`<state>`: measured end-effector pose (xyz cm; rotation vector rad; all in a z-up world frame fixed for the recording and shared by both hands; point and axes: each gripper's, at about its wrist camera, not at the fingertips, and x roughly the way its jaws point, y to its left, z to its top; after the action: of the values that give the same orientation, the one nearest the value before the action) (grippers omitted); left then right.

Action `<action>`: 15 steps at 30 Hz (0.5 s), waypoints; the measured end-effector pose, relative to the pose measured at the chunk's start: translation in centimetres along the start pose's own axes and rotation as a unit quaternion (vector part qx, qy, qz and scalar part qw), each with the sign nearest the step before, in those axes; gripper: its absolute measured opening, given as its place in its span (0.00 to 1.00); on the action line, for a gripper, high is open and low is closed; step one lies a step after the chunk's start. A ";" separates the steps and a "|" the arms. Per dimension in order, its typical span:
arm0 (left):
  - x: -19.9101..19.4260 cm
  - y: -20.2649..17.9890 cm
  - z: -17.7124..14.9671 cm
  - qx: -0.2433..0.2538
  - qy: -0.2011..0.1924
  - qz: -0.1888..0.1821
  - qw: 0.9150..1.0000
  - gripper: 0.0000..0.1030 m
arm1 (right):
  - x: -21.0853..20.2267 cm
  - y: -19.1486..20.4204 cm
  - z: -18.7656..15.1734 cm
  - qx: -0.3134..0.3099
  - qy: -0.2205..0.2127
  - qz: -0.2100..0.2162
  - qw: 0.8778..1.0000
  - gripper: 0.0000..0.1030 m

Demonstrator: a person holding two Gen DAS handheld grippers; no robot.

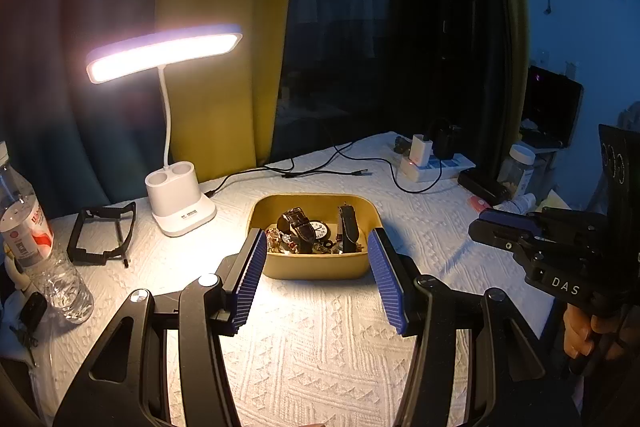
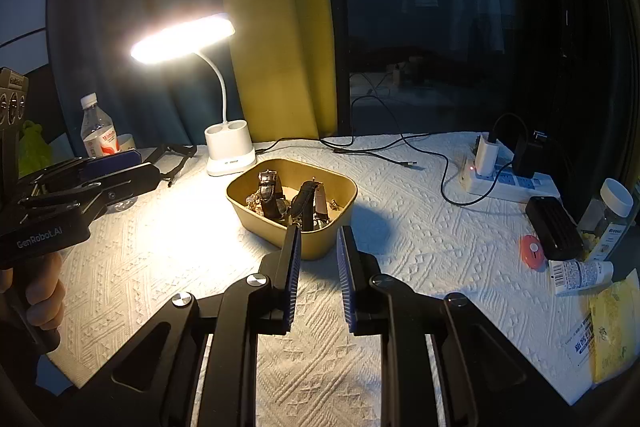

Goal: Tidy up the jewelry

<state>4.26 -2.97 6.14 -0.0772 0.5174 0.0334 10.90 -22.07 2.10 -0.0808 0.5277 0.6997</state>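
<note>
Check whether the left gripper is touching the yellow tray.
Apart: the right wrist view shows the left gripper hovering well left of the yellow tray.

A table covered in white, diamond-textured cloth [image 2: 400,247] carried a mustard-yellow rectangular plastic tray [image 2: 256,215] at its centre. Behind it stood a lit white gooseneck desk lamp [image 2: 230,151]. A clear plastic water bottle [image 1: 44,259] and black folded frame [image 1: 100,235] sat left; a white power strip [image 2: 516,187], black cables [image 2: 384,155], and a flat black ribbed case [image 2: 554,227] lay right.

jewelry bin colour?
Mustard yellow bin, clearest in the right wrist view.
</note>
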 end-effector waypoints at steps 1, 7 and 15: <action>0.0 0.0 0.0 0.000 0.001 -0.001 1.000 0.54 | 0.0 0.0 0.0 0.000 0.000 0.000 1.000 0.18; 0.2 0.0 0.0 -0.001 0.002 -0.002 1.000 0.54 | 0.1 0.0 0.0 0.000 0.001 0.001 1.000 0.18; 0.2 0.0 -0.1 -0.002 0.002 -0.002 1.000 0.54 | 0.3 -0.1 0.0 0.000 0.003 0.000 1.000 0.18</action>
<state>4.41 -2.95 5.97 -0.0813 0.5211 0.0303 11.13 -22.01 1.93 -0.0820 0.5327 0.6991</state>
